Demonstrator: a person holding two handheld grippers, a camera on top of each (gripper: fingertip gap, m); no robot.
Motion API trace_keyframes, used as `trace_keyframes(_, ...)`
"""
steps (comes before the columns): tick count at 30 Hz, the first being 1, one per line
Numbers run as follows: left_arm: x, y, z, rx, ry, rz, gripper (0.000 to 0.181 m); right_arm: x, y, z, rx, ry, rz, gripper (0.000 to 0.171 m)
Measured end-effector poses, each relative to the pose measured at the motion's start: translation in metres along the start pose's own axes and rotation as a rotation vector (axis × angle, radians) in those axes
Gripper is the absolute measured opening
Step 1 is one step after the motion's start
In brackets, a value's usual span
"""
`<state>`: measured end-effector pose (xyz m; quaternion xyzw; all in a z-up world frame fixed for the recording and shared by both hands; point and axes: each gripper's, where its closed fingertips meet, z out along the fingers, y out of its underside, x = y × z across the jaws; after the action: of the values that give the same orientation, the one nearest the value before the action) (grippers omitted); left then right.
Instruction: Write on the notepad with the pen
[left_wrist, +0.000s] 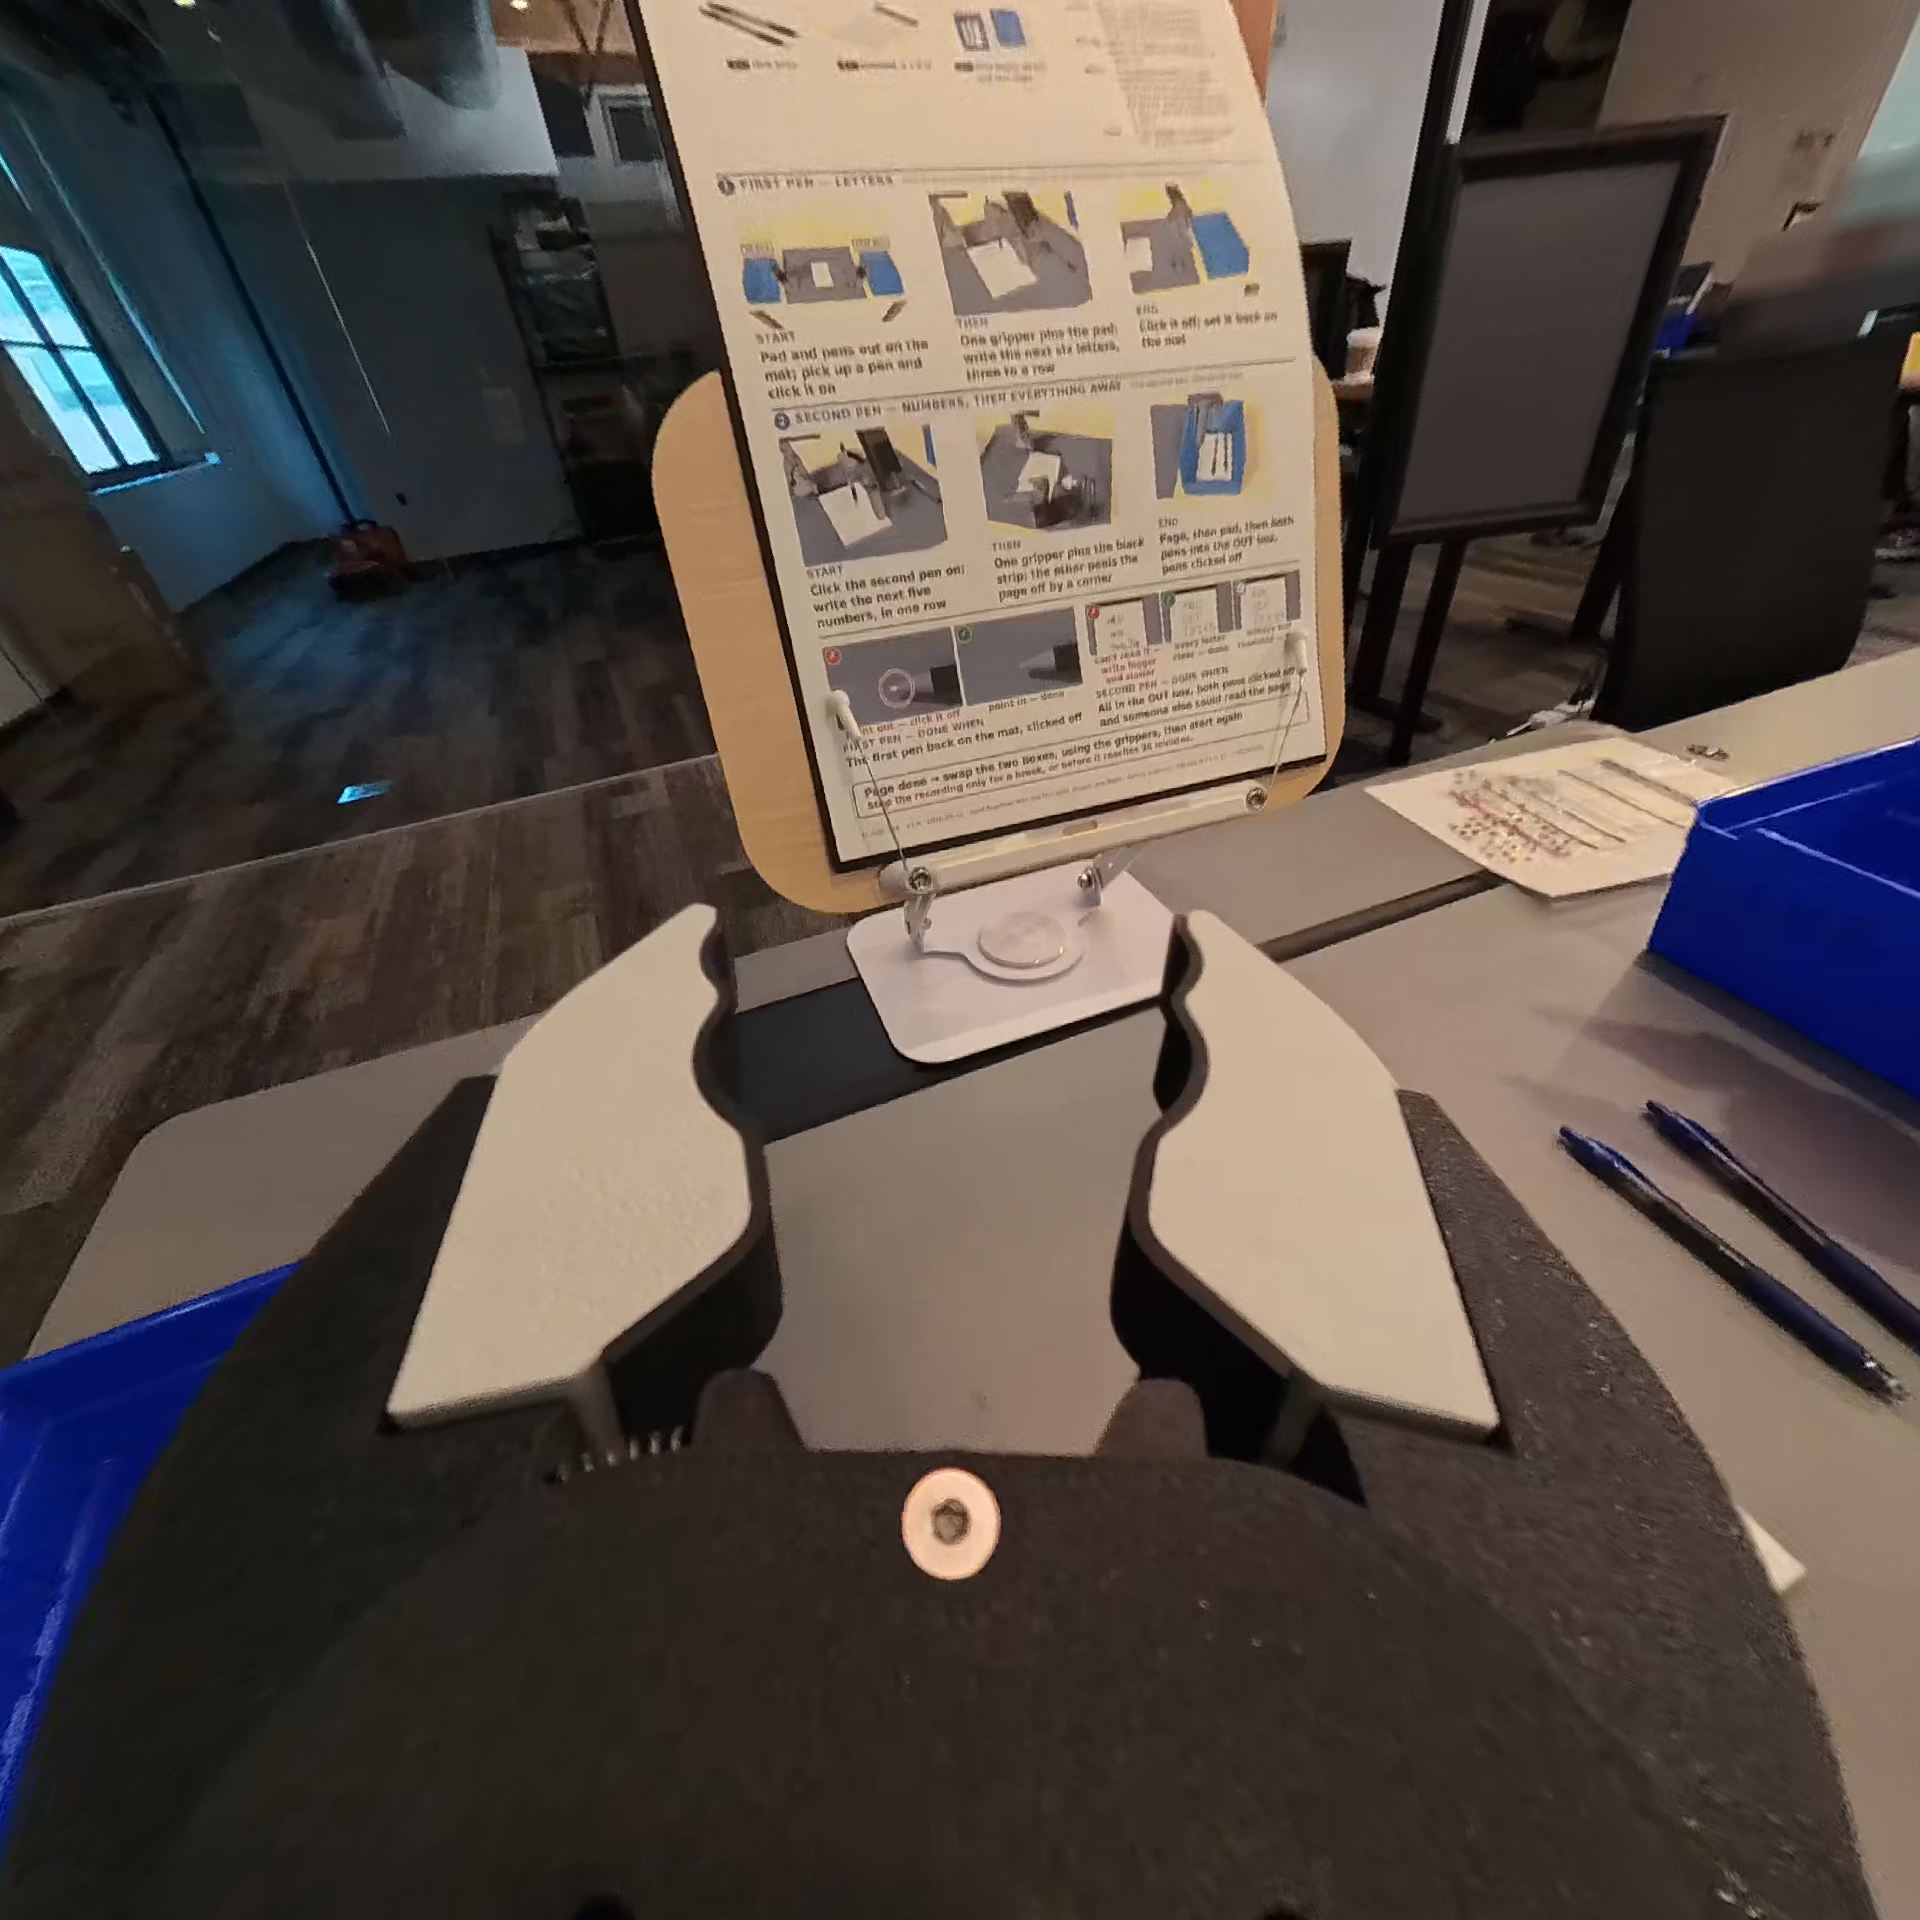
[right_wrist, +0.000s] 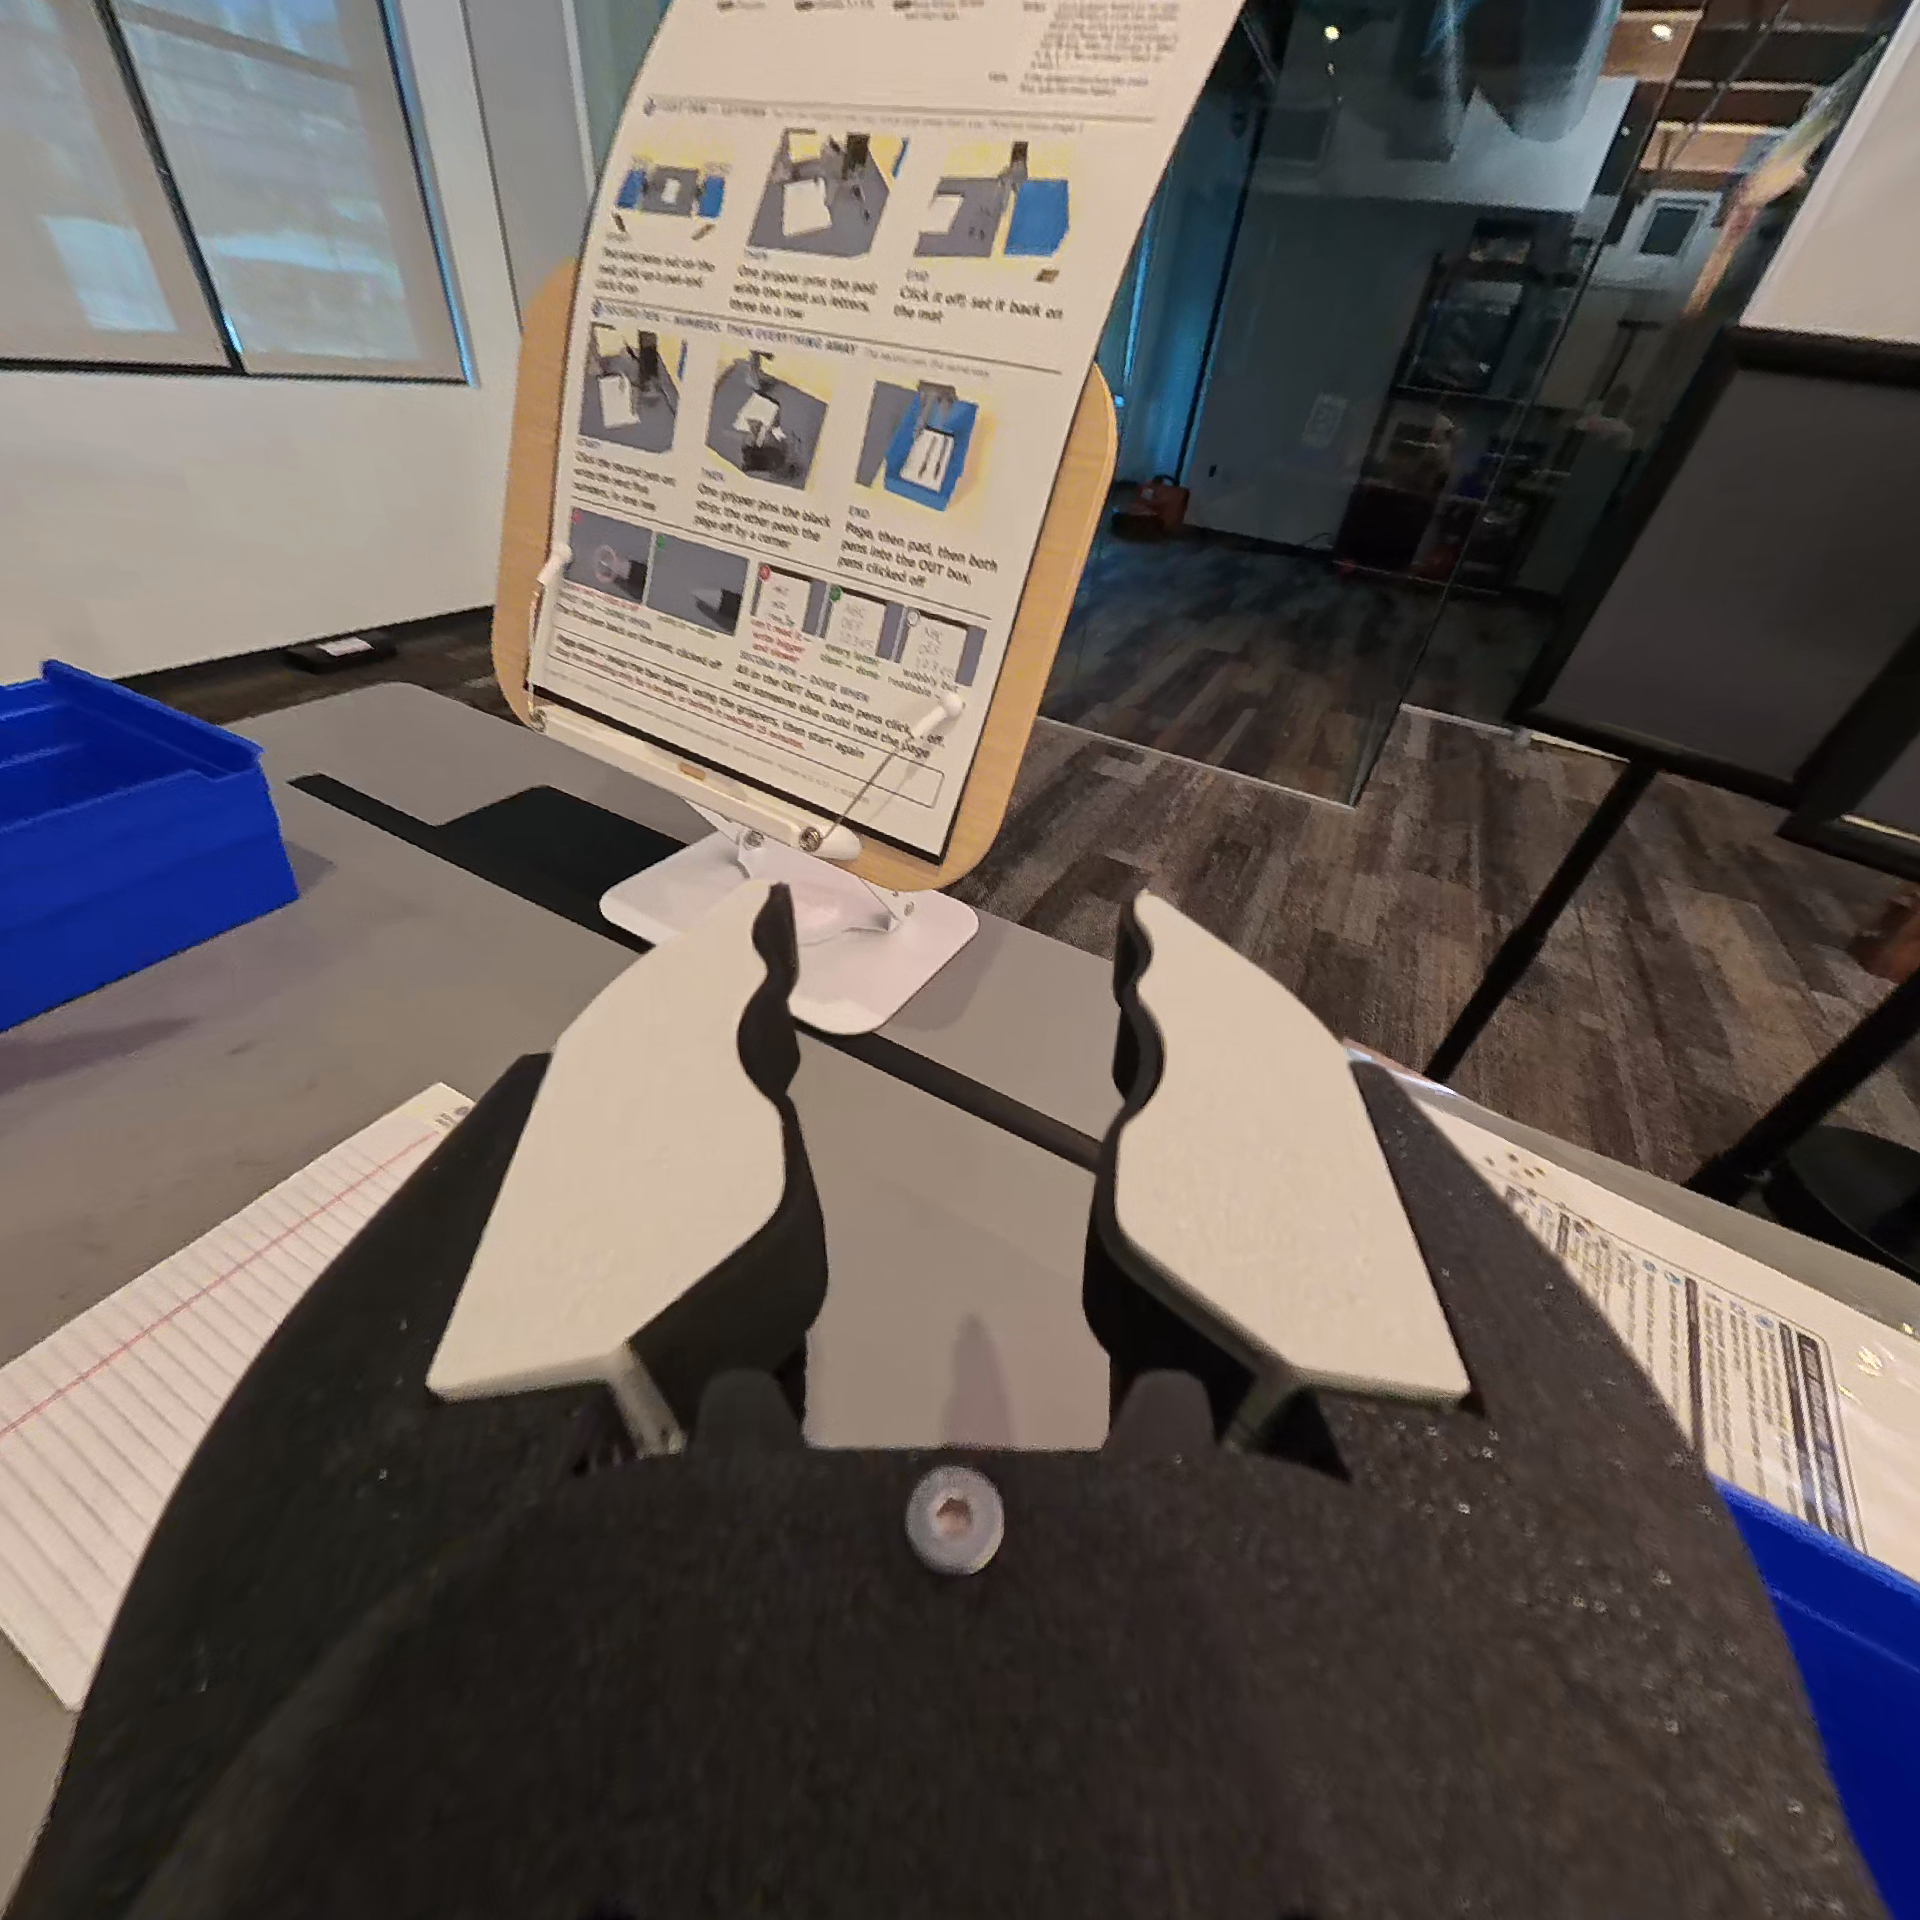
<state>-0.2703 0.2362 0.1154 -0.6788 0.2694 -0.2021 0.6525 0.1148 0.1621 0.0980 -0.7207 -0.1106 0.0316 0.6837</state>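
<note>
Two blue pens (left_wrist: 1756, 1242) lying side by side; white lined notepad (right_wrist: 177, 1340) flat.

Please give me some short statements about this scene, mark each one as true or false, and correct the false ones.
1. The left gripper is open and holds nothing. True.
2. The right gripper is shut on a pen. False: it is open and empty.
3. Two blue pens lie side by side on the table. True.
4. The notepad lies inside a blue bin. False: it lies flat on the table.
5. An instruction sheet stands upright on a stand at the far edge of the table. True.
</note>
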Motion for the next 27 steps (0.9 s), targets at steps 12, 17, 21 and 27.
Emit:
trace_keyframes(12, 0.041, -0.003, 0.002, -0.005, 0.141, 0.001, 0.073, -0.020, -0.003, 0.005, 0.025, -0.067, -0.033, 0.061)
trace_keyframes(17, 0.040, 0.003, 0.003, -0.033, 0.139, -0.007, 0.072, -0.024, -0.010, -0.002, 0.032, -0.085, -0.021, 0.054)
trace_keyframes(21, 0.035, 0.007, 0.005, -0.051, 0.132, -0.027, 0.071, -0.023, -0.016, -0.007, 0.051, -0.086, -0.028, 0.053)
trace_keyframes(27, 0.031, 0.008, 0.005, -0.059, 0.131, -0.046, 0.068, -0.023, -0.024, -0.014, 0.078, -0.101, -0.025, 0.050)
